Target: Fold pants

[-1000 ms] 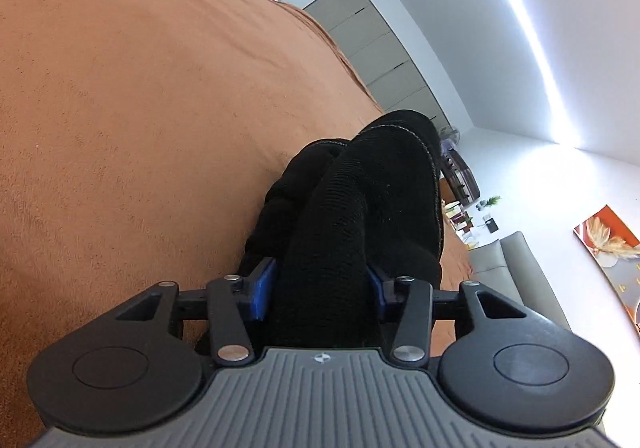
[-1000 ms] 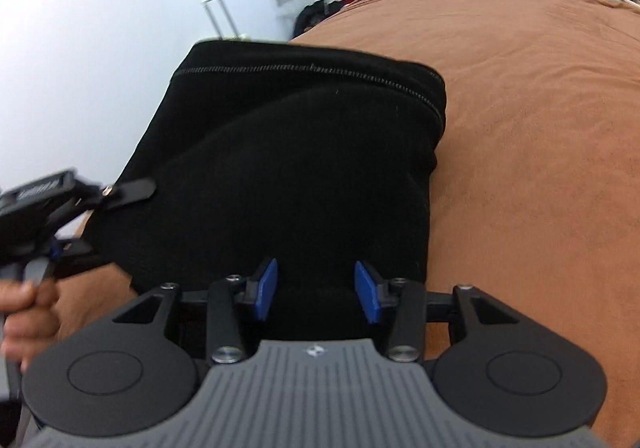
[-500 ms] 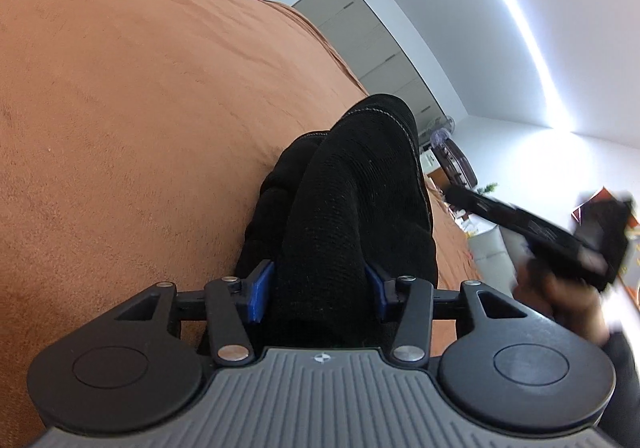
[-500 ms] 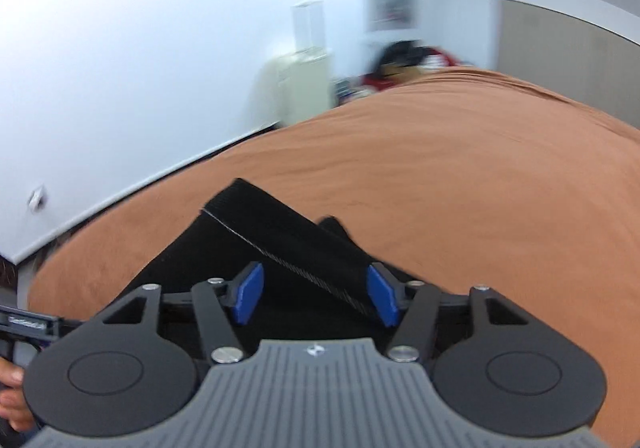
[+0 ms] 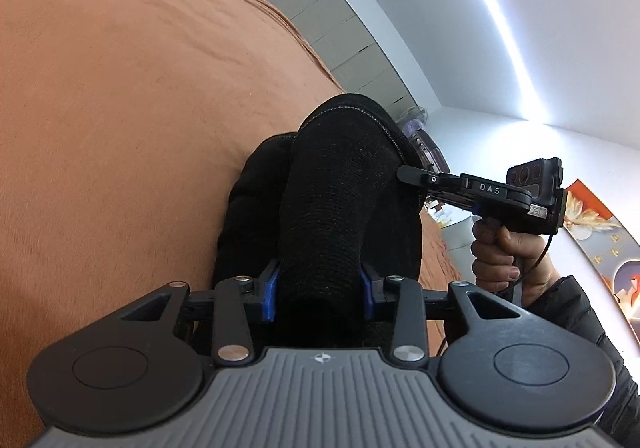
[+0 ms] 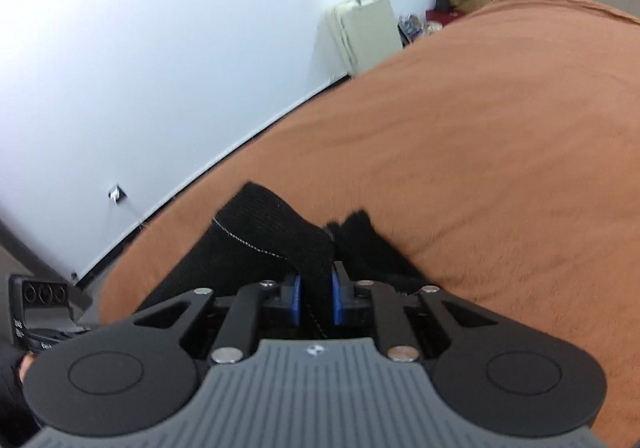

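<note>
Ahead of both our grippers spreads the orange bedcover [image 5: 140,120]; on it, rising straight from our jaws, lie the black pants [image 5: 332,208], bunched thick and lifted at the near end; our left gripper [image 5: 319,294] is closing on a fat roll of that cloth, pads pressed to either side of it; our right gripper [image 6: 316,302] is closing too, narrow, pinched on a stitched hem edge of the pants; we judge we are mid-fold, both ends gripped; the next move calls for carrying the held edge forward over the rest, keeping both grips level so the layers land squarely.
</note>
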{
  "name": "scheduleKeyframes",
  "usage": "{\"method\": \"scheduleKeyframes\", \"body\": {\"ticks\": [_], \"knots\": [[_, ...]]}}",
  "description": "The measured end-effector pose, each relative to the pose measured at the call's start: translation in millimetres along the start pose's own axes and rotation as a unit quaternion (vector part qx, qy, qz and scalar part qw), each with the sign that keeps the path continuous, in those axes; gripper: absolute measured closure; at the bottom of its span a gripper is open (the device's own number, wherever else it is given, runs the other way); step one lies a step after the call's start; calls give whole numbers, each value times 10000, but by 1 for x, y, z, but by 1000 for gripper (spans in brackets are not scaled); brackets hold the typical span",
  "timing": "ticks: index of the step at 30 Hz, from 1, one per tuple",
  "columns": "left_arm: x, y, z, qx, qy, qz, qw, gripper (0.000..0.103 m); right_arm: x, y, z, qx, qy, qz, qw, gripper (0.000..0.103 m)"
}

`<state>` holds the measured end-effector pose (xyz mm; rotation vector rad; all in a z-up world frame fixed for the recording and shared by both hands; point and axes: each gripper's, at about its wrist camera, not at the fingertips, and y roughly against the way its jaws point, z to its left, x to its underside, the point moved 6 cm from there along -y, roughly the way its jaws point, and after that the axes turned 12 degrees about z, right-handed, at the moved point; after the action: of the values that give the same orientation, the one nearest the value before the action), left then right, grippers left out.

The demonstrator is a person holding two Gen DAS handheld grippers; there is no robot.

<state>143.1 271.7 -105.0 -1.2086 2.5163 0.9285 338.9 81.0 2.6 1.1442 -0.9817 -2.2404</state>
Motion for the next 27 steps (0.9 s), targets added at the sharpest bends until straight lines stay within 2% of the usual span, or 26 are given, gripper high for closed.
{"method": "scheduleKeyframes", "body": {"ticks": [3, 6, 8, 10, 12, 13, 14, 16, 19, 21, 24, 27], "knots": [[-7, -9, 9, -306, 45, 177, 9994, 61, -7, -18, -1, 168, 16, 116, 9998, 92], [-5, -20, 25, -514, 171, 284, 9981, 60, -9, -64, -7, 363, -127, 435, 9983, 91], [-1, -23, 30, -600, 119, 260, 9978, 55, -1, -89, -15, 395, -340, 523, 9973, 88], [2, -20, 35, -490, 230, 233, 9983, 54, 2, -94, -23, 204, -721, 287, 9968, 87], [0, -14, 31, -343, 269, 209, 9988, 55, 3, -85, -26, 187, -742, 96, 9970, 85], [-1, -10, 27, -321, 221, 165, 9991, 55, 1, -77, -22, 320, -616, -38, 9976, 81], [-3, -7, 23, -333, 150, 115, 9993, 55, 4, -66, -16, 502, -512, -244, 9971, 73], [-8, 2, 13, -436, -28, -87, 9990, 55, 20, -45, 0, 941, -408, -624, 9928, 61], [-23, 19, -8, -835, -460, -554, 9939, 55, 46, -12, 22, 1508, -389, -1240, 9800, 60], [-36, 26, -30, -870, -865, -826, 9890, 55, 68, 5, 37, 1869, -520, -1558, 9685, 60], [-49, 15, -69, -782, -1656, -799, 9798, 55, 98, 10, 54, 2019, -765, -1812, 9595, 62], [-56, -17, -93, -1247, -2454, -527, 9599, 55, 123, -3, 61, 2143, -1088, -1796, 9539, 62]]}}
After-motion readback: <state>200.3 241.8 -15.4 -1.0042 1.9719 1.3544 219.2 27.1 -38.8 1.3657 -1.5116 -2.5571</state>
